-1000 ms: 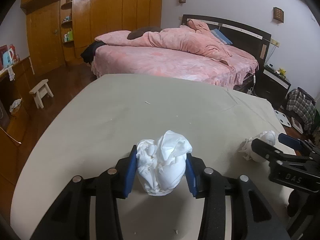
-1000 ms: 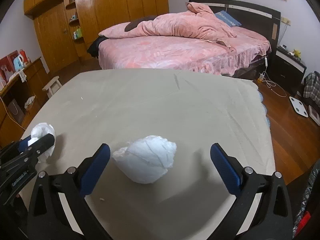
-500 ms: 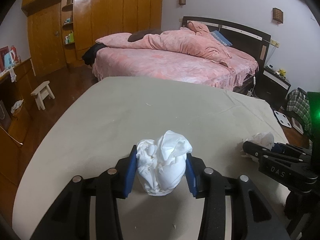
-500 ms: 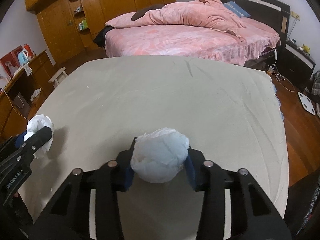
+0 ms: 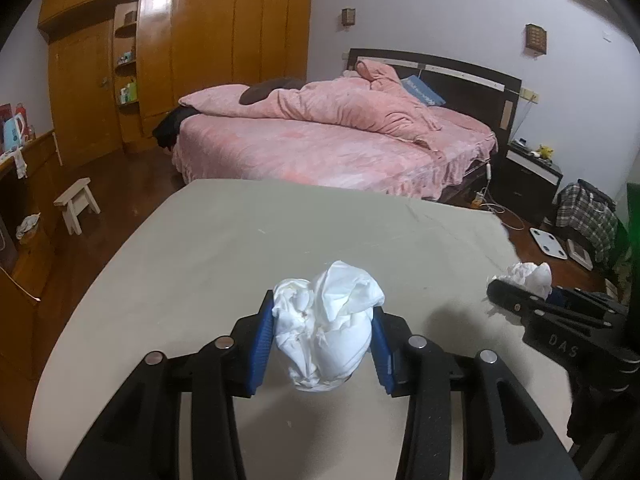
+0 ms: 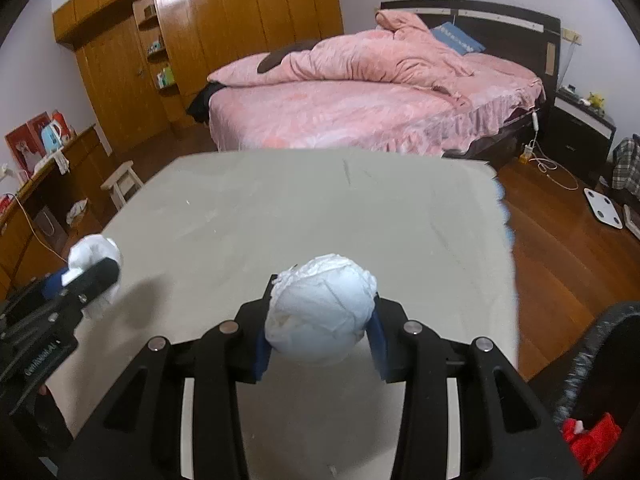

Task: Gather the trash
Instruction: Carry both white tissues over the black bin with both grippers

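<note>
My left gripper [image 5: 322,344] is shut on a crumpled white tissue wad [image 5: 328,324] and holds it just above the grey table [image 5: 240,248]. My right gripper [image 6: 320,320] is shut on a rounder white paper ball [image 6: 320,308], lifted over the table [image 6: 360,208] near its right side. Each gripper shows in the other's view: the right one with its ball [image 5: 528,276] at the right edge, the left one with its wad [image 6: 94,256] at the left edge.
A black trash bag rim [image 6: 600,344] with something red [image 6: 592,436] inside sits at the lower right, beside the table's right edge. Beyond the table stand a pink bed [image 5: 320,140], a small stool [image 5: 78,204] and a wooden wardrobe [image 5: 180,52].
My right gripper closed on the paper ball and lifted it off the table. My left gripper kept its hold on the tissue wad and rose slightly.
</note>
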### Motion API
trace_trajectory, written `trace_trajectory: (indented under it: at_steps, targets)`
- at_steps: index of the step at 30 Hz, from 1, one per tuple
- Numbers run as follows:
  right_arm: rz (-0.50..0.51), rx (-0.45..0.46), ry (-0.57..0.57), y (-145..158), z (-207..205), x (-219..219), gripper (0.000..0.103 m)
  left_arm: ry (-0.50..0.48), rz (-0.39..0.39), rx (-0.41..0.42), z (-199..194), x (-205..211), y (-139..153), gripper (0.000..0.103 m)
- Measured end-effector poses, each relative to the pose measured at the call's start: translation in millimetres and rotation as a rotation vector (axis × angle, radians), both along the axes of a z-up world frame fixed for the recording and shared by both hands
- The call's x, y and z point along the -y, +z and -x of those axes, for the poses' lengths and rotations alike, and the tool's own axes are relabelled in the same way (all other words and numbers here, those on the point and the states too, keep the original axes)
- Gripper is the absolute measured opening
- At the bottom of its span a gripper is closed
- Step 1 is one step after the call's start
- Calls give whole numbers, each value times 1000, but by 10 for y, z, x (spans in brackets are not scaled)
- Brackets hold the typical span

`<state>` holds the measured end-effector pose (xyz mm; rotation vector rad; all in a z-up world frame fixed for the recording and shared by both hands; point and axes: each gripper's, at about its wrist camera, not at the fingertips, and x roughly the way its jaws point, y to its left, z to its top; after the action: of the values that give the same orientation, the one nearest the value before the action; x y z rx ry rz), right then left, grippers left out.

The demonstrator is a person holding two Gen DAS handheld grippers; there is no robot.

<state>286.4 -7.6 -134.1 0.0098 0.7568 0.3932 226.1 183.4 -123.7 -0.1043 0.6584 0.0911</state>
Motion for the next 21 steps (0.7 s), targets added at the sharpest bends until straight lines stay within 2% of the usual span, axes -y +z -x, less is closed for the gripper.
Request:
trace_trajectory:
  at_steps: [11,21]
  targets:
    - [-33,108,-24,580,502,512,38,-79,-4,81,304,456,495,43]
    - [-50,216,-45,1096,1072,1041,39,-144,22,159,658,941,894,43]
